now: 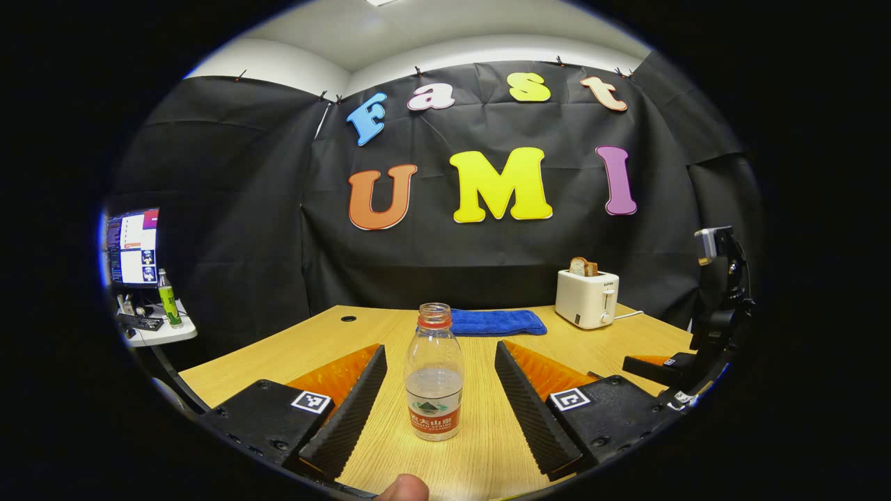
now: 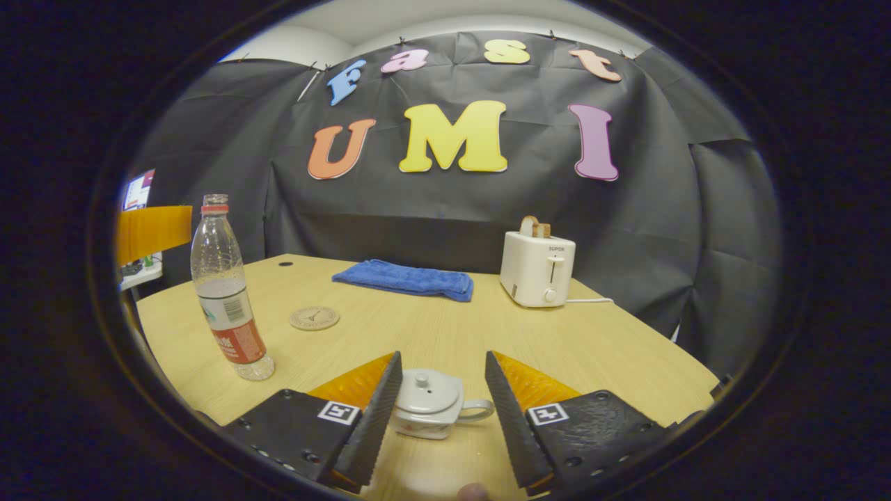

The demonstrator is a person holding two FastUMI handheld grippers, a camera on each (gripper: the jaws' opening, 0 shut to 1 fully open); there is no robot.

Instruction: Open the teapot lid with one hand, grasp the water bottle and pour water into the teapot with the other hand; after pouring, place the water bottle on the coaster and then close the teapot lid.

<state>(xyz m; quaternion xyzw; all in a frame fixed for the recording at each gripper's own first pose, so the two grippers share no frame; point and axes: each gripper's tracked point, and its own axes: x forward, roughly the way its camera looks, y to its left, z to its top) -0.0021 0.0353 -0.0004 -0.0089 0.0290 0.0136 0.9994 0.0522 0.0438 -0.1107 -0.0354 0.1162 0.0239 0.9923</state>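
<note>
A clear water bottle (image 1: 434,372), uncapped and partly filled, stands upright on the wooden table (image 1: 292,348). My left gripper (image 1: 440,346) is open, one finger on each side of the bottle with gaps between. In the right gripper view the bottle (image 2: 226,299) stands at the left, with part of the left gripper (image 2: 153,233) beside its neck. A small white teapot (image 2: 431,407) sits with its lid (image 2: 424,390) on and its handle to the right. My right gripper (image 2: 443,356) is open around it without touching. A round coaster (image 2: 314,318) lies behind the bottle.
A folded blue towel (image 2: 405,278) lies at the back of the table, and a white toaster (image 2: 537,271) with a bread slice stands to its right, its cord trailing right. A side desk with a monitor (image 1: 132,247) and a green bottle stands off the table's left.
</note>
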